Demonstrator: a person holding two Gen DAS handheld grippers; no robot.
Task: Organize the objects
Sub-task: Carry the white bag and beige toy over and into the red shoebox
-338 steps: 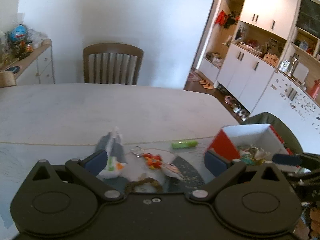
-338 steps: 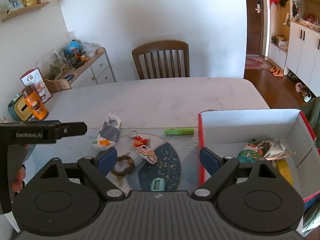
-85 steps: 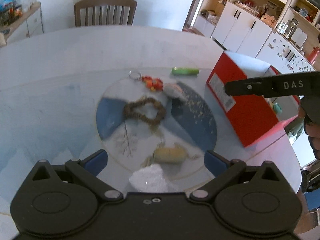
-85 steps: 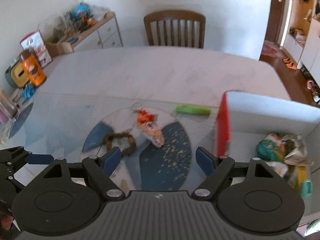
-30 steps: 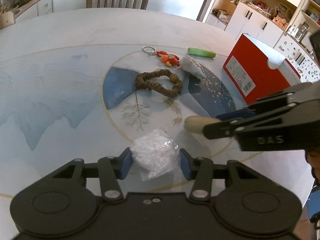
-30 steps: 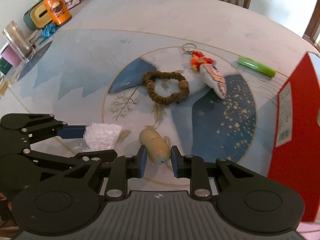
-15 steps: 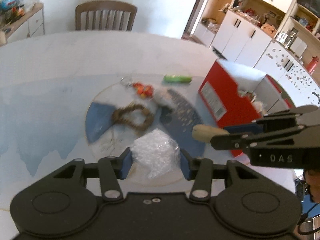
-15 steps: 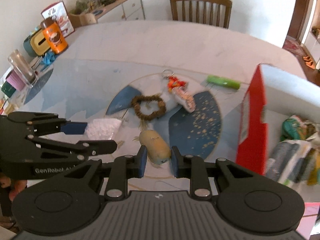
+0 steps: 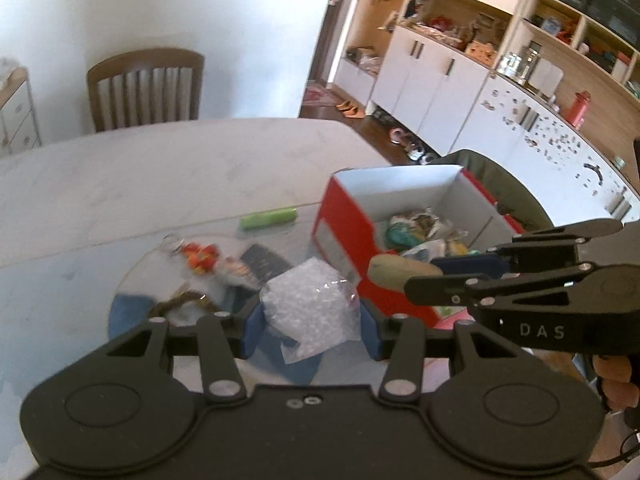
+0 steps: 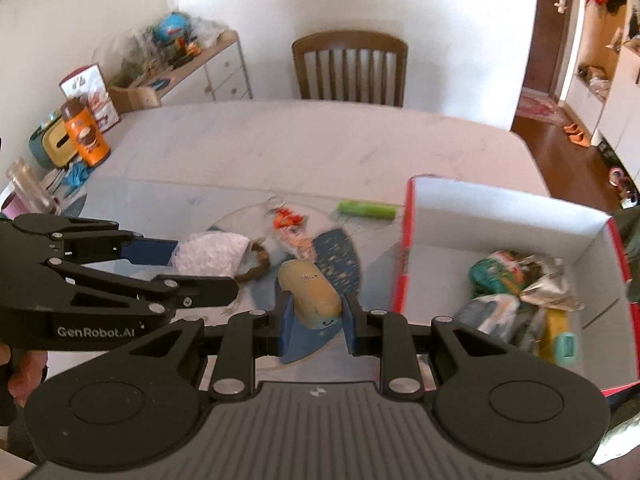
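The bag of white beads [image 9: 310, 304], clamped in the left gripper [image 9: 310, 330], and the tan toy [image 10: 310, 294], clamped in the right gripper [image 10: 314, 318], hang short of the red box [image 10: 404, 256], whose near wall could snag either.

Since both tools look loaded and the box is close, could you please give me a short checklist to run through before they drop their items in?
1. Left tool shut on the bag of white beads: ok.
2. Right tool shut on the tan capsule toy: ok.
3. Red box open on top, with bare floor left inside: ok.
4. Right tool over the box opening: not ok; in its own view the toy sits left of the red wall.
5. Left tool over the box opening: not ok; the box lies ahead and to its right.
6. Tools clear of each other on the way in: cannot tell; they are side by side and close.
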